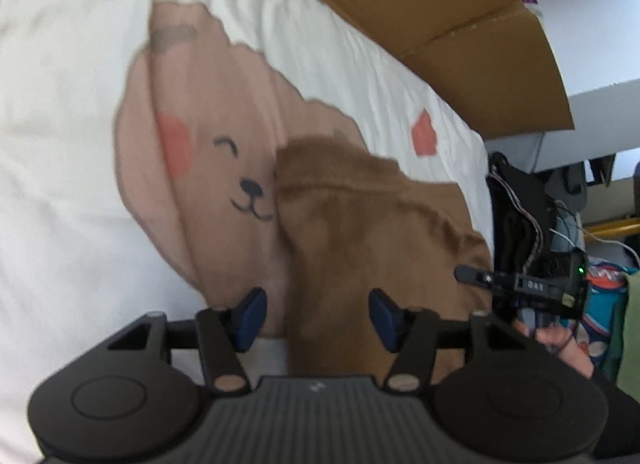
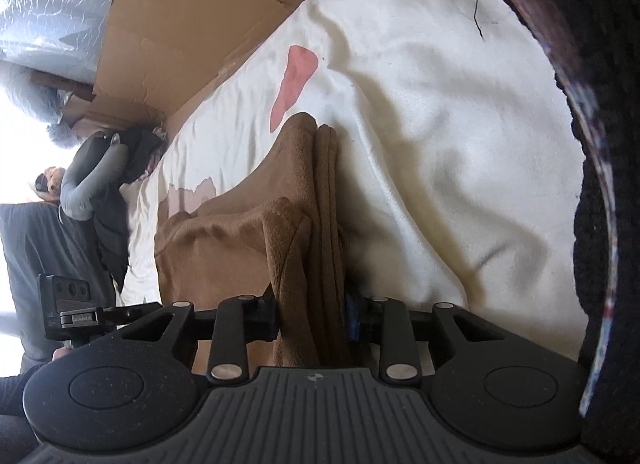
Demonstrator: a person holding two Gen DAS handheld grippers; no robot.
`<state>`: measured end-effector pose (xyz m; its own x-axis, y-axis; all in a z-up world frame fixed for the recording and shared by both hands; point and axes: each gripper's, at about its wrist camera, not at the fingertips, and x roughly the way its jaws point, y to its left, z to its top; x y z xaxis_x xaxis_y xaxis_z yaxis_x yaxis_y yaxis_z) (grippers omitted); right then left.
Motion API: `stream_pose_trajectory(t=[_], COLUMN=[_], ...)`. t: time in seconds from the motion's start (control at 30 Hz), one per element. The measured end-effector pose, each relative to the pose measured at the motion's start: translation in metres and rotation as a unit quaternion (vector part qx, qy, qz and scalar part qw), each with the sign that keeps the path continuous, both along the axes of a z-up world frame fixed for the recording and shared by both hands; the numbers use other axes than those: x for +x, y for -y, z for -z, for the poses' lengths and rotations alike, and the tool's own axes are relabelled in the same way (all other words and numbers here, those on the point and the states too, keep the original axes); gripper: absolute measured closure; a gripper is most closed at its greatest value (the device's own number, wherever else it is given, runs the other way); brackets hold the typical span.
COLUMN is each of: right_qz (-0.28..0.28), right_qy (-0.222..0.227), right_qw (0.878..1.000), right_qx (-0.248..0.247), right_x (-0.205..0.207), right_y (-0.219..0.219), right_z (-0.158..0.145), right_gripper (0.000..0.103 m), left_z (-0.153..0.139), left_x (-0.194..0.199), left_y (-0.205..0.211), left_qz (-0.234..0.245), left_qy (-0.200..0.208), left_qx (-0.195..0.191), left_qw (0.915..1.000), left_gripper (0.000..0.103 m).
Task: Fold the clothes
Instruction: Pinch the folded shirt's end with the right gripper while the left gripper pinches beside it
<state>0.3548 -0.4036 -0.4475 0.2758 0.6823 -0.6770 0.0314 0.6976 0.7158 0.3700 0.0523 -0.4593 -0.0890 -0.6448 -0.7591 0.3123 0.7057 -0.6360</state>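
Observation:
A brown garment (image 1: pixel 360 220) lies bunched on a white bed cover (image 1: pixel 60 184) printed with a pink bear face (image 1: pixel 224 168). My left gripper (image 1: pixel 316 316) is open, its blue pads either side of the garment's near edge, one pad over the bear print. In the right wrist view my right gripper (image 2: pixel 312 320) is shut on a thick folded stack of the brown garment (image 2: pixel 280 216), which stands up on edge from the white cover (image 2: pixel 440 124). The right gripper also shows in the left wrist view (image 1: pixel 528 284), at the garment's right side.
A flattened cardboard box (image 1: pixel 460 24) leans along the far edge of the bed. A dark knitted cloth (image 2: pixel 600 144) hangs at the right of the right wrist view. Dark clothes (image 2: pixel 120 168) are piled at the far end, and a person (image 2: pixel 48 232) sits beyond.

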Motion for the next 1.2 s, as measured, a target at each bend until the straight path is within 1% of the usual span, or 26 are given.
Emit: stream_pose_trajectory(t=[0.07,0.17,0.27,0.37,0.5,0.6,0.7,0.87,1.07,1.1,1.13,1.17,1.2], right_qz=[-0.001,-0.001,-0.004,-0.012,-0.028,-0.027,-0.024,-0.021,-0.026,-0.026,-0.028,-0.03,-0.031], right_qy=[0.001,0.003,0.008,0.013,0.017,0.017,0.016,0.006,0.008,0.009,0.009,0.009,0.01], right_qw=[1.0,1.0,1.0,1.0,0.999,0.999,1.0,1.0,1.0,1.0,1.0,0.999,0.999], right_qx=[0.001,0.007,0.011,0.012,0.007,0.009,0.013,0.017,0.012,0.01,0.008,0.006,0.003], right_x=[0.0,0.002,0.006,0.011,0.016,0.017,0.016,0.018,0.021,0.021,0.021,0.021,0.021], right_y=[0.001,-0.001,-0.004,-0.008,-0.011,-0.011,-0.009,-0.009,-0.012,-0.012,-0.013,-0.013,-0.013], right_z=[0.001,0.004,0.004,0.004,0.003,0.003,0.005,0.006,0.005,0.005,0.004,0.002,0.0], right_gripper=[0.067,0.067,0.067,0.067,0.067,0.067,0.067,0.067,0.068,0.069,0.07,0.077,0.077], left_z=[0.004,0.006,0.012,0.015,0.012,0.009,0.008,0.012,0.014,0.014,0.014,0.015,0.015], left_x=[-0.002,0.001,0.007,0.01,0.01,0.007,0.005,0.01,0.013,0.014,0.014,0.016,0.018], left_y=[0.001,0.007,0.008,0.01,0.017,0.021,0.021,0.023,0.026,0.026,0.025,0.026,0.026], left_qz=[0.006,0.021,0.008,0.003,0.013,0.016,0.014,0.003,0.003,0.0,-0.001,-0.001,-0.002], left_qy=[-0.008,-0.001,-0.012,-0.016,0.0,0.014,0.021,0.008,0.006,0.006,0.005,0.006,0.006], left_qx=[-0.006,-0.018,-0.042,-0.054,-0.049,-0.041,-0.041,-0.051,-0.056,-0.054,-0.048,-0.036,-0.027], left_qw=[0.9999,0.9996,0.999,0.9984,0.9987,0.9989,0.9989,0.9987,0.9984,0.9986,0.9988,0.9993,0.9996], left_gripper=[0.044,0.044,0.044,0.045,0.044,0.043,0.045,0.045,0.045,0.051,0.064,0.072,0.078])
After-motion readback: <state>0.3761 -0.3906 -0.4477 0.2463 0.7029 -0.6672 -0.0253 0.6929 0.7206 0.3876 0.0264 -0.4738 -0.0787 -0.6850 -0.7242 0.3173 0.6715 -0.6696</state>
